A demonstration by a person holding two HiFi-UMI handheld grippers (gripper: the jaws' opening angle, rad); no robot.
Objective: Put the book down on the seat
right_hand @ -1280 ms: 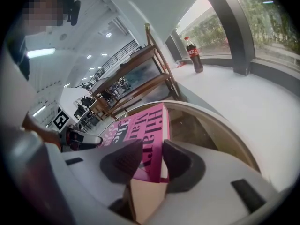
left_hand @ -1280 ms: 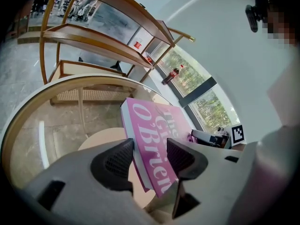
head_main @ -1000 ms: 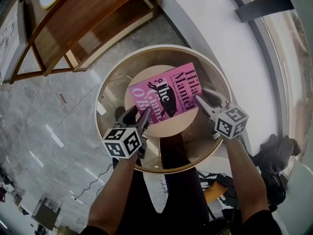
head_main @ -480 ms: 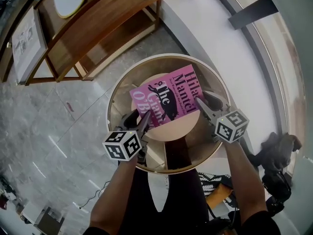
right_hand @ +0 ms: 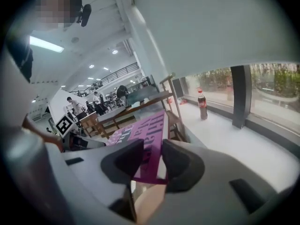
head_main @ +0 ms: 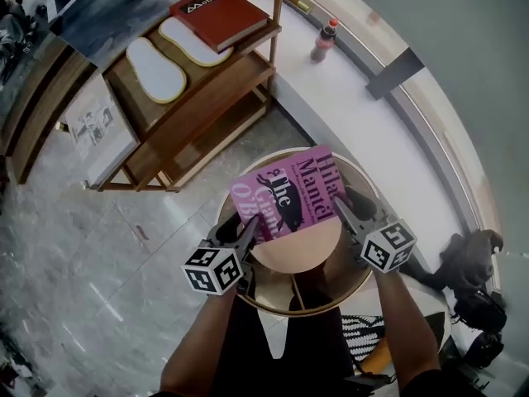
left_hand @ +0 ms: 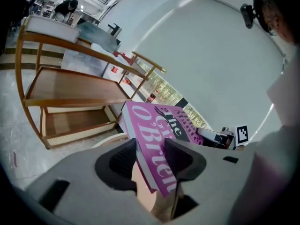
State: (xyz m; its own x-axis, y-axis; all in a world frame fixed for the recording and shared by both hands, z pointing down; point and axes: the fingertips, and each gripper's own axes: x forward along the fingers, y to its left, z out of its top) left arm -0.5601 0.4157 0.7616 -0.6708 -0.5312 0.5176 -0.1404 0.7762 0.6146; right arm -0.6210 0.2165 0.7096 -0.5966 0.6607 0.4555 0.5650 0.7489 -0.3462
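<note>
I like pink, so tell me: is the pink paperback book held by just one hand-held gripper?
No, the pink paperback book is clamped at opposite edges by both the left hand-held gripper and the right hand-held gripper.

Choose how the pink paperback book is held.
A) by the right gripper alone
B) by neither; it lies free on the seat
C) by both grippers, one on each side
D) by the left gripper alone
C: the left gripper, whose jaws have just been closing, and the right gripper each clamp one side of the pink paperback book.
</note>
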